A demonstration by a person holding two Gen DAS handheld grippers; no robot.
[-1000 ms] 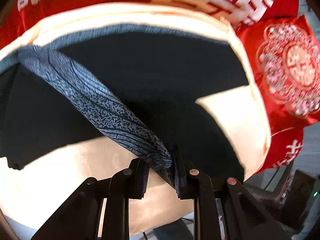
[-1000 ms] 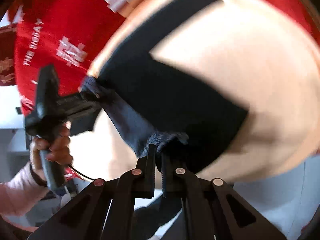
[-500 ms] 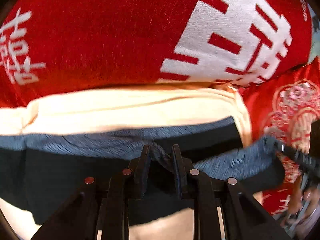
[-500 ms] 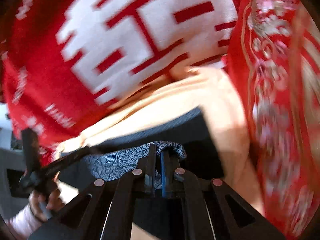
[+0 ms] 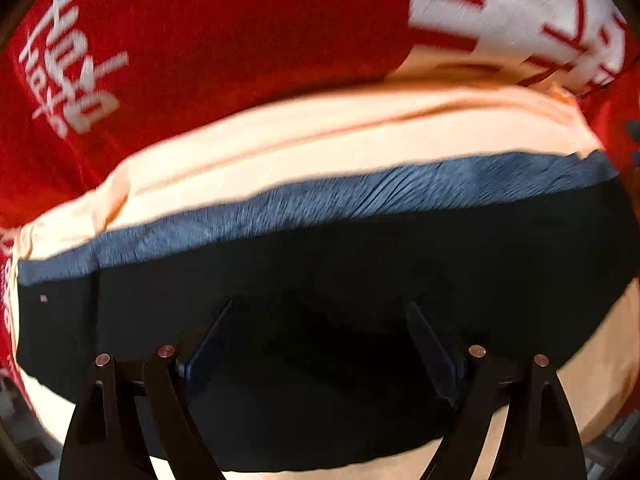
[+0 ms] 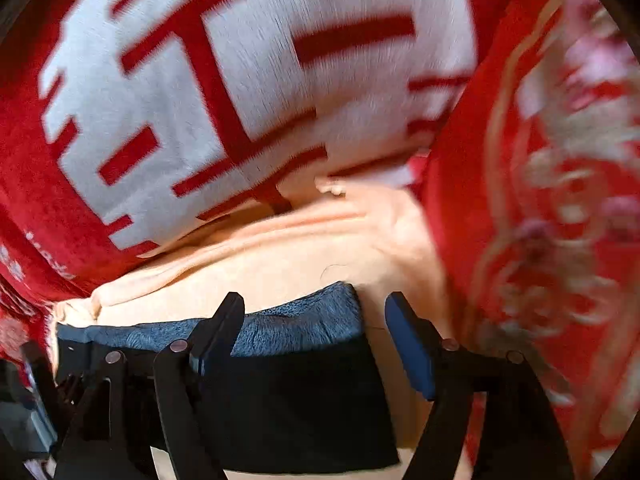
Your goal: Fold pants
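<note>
Left wrist view: left gripper [image 5: 320,344] pointing straight down over the dark pants [image 5: 360,280], jaws opening, fingers spread wide, nothing pinched between them — the pants lie flat on a peach sheet [image 5: 320,140], grey-blue waistband [image 5: 360,196] along the sheet's far edge, beside a red blanket [image 5: 220,40]. Right wrist view: right gripper [image 6: 316,344] tilted steeply down, jaws opening, straddling the pants' [image 6: 296,408] waistband corner [image 6: 304,324] without pressing it; red patterned cushion [image 6: 540,200] at the sheet's [image 6: 280,264] right edge.

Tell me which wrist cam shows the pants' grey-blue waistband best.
Left wrist: the waistband runs unbroken nearly edge to edge above the black pants. The right wrist view shows only a short stretch, partly behind a finger.
</note>
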